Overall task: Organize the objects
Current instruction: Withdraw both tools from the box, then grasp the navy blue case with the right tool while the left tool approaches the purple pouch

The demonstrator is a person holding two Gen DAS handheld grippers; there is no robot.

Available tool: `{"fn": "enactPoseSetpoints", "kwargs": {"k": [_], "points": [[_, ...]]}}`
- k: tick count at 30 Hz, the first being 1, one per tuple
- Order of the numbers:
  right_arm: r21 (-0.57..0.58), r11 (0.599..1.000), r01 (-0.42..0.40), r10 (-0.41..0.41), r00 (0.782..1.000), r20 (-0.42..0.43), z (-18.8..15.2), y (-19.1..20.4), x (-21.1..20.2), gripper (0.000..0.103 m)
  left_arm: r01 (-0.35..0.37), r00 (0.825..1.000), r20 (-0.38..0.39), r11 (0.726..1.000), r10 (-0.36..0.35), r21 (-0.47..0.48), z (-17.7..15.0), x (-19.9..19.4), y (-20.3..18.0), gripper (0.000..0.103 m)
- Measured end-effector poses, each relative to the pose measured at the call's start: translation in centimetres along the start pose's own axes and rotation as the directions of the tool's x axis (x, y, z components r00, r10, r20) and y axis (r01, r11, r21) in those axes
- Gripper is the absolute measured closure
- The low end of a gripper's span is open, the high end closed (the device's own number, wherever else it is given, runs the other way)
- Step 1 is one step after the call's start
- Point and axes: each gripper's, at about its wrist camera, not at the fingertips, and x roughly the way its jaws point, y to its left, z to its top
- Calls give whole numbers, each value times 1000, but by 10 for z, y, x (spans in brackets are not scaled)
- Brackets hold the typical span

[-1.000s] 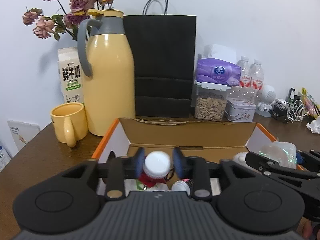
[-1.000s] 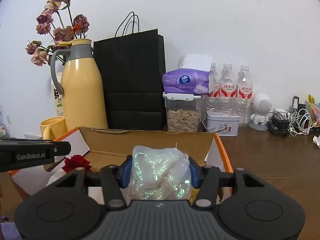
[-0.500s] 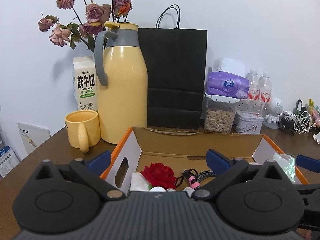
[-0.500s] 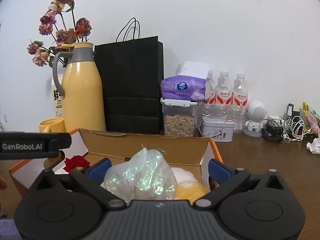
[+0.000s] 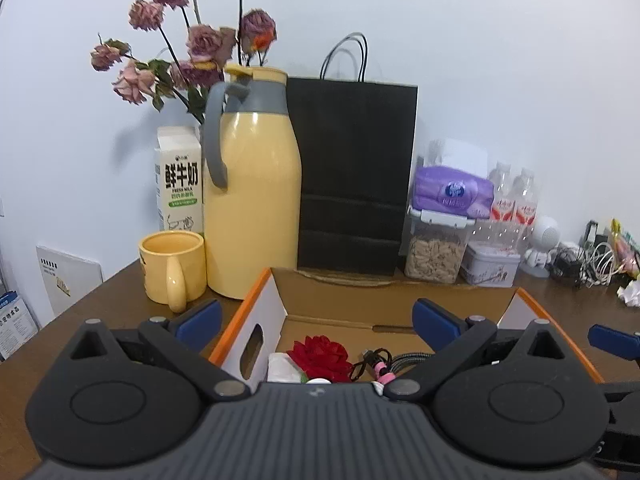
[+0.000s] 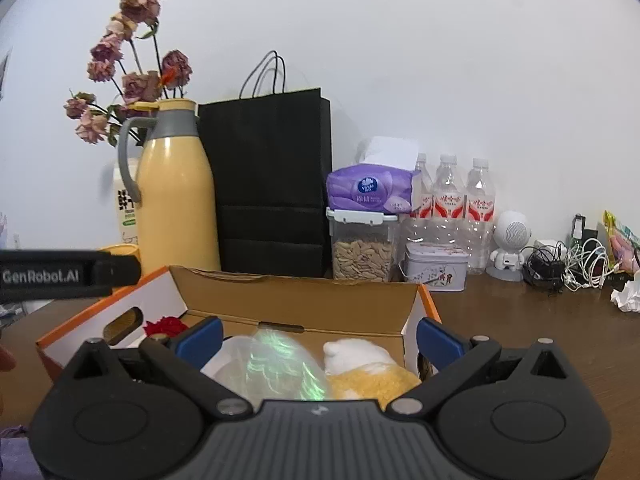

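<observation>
An open cardboard box with orange edges [image 5: 264, 320] [image 6: 424, 304] sits on the brown table. In the left wrist view it holds a red fabric rose [image 5: 320, 354], a white item [image 5: 282, 368] and a black cable with a pink piece [image 5: 380, 366]. In the right wrist view it holds a shiny iridescent plastic bag [image 6: 276, 368] and a yellow and white plush [image 6: 368, 372]. My left gripper [image 5: 318, 322] is open and empty above the box's left part. My right gripper [image 6: 318, 338] is open and empty above the bag.
Behind the box stand a yellow thermos jug [image 5: 254, 200], a yellow mug [image 5: 172, 266], a milk carton [image 5: 178, 178], a black paper bag [image 5: 352, 176], a seed jar [image 5: 434, 254], a tin [image 5: 490, 268], water bottles [image 6: 450, 200] and tangled cables [image 6: 568, 264].
Both grippers opened and rose back from the box. The left let go of the white-capped bottle and the right let go of the shiny bag; both now lie in the box.
</observation>
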Motion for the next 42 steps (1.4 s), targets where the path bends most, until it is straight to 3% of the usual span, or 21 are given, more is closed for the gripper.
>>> {"fn": "enactPoseSetpoints", "kwargs": {"k": [18,27,34,42], "points": [[-62,998,-17,18,1000,23,-9,6,-38,0,12,1000,18,999,-13,43,-14,-42,11,0],[-80,997,-13,13,1000,0,-16,3,-64,0,-12,1000,16,1000,12,8,-3,-72,31,0],[-117,987,-108,99,992,-79,-29,15,-101,0,-48,999,14,998,48,26,-3,-108,49,0],[-195,938,-287,244,945,-218,-53,47,-150,0,-90,995,-30,994,93,69,-20,-142,72,0]]}}
